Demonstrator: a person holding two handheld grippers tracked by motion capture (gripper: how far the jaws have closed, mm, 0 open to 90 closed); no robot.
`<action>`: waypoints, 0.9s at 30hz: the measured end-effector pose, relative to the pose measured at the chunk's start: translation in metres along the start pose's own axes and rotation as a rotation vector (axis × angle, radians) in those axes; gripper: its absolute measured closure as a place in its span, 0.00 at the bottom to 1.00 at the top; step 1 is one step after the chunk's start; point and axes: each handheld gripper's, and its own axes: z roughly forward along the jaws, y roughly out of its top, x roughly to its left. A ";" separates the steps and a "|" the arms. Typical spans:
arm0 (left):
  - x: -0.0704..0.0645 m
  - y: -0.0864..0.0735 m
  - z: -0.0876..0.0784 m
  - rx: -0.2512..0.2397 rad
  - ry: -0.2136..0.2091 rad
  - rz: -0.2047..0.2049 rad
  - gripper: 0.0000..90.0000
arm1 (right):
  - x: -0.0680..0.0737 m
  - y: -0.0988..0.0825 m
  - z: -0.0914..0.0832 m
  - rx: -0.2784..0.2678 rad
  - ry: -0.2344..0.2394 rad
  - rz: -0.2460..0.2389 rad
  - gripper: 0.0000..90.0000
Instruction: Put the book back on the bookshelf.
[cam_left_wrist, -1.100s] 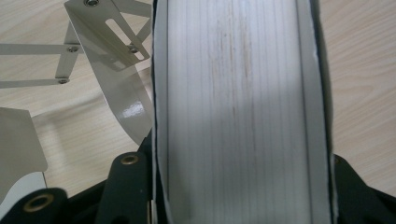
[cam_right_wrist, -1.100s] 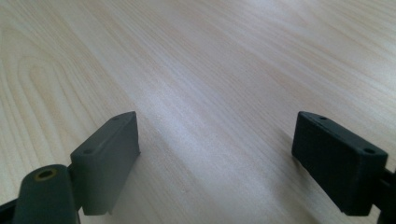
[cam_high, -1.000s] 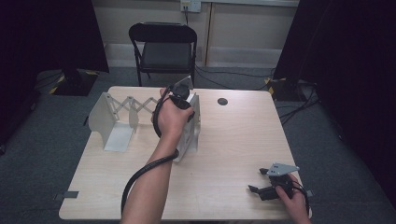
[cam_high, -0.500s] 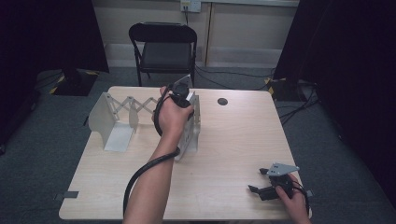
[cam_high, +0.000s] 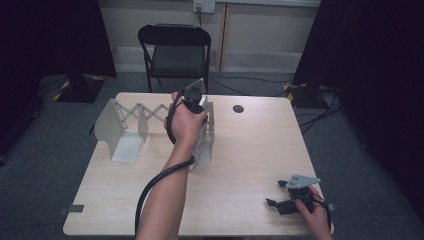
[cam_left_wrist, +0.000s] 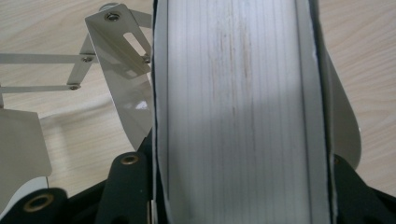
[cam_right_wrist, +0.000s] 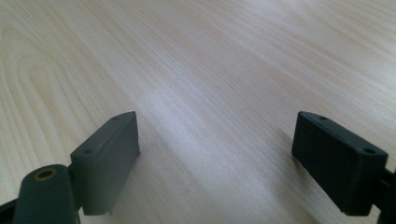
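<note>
Book (cam_left_wrist: 238, 112): clamped upright in left gripper (cam_high: 192, 100), unmoved since earlier, at expanding metal rack (cam_high: 125, 125).
Right gripper (cam_right_wrist: 217, 158): jaws apart, resting unchanged.

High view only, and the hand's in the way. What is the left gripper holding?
Observer: A book, page edge facing the camera, clamped in the left gripper.
Operator: Right gripper's jaws?
Observer: The right gripper is open, with just bare table between the jaws.
Operator: Book near the rack?
Observer: Yes. The rack has its end plate right beside the book's cover. I cannot tell whether they touch.
</note>
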 end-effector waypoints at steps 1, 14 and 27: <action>-0.001 0.000 0.001 0.001 0.003 -0.002 0.58 | 0.000 0.000 0.000 0.000 0.000 0.000 0.16; 0.000 0.002 0.003 -0.019 0.009 -0.046 0.58 | 0.000 0.000 0.000 0.000 0.000 0.000 0.16; -0.005 -0.002 0.004 -0.027 0.024 -0.050 0.57 | 0.000 0.000 0.000 0.000 0.000 0.000 0.16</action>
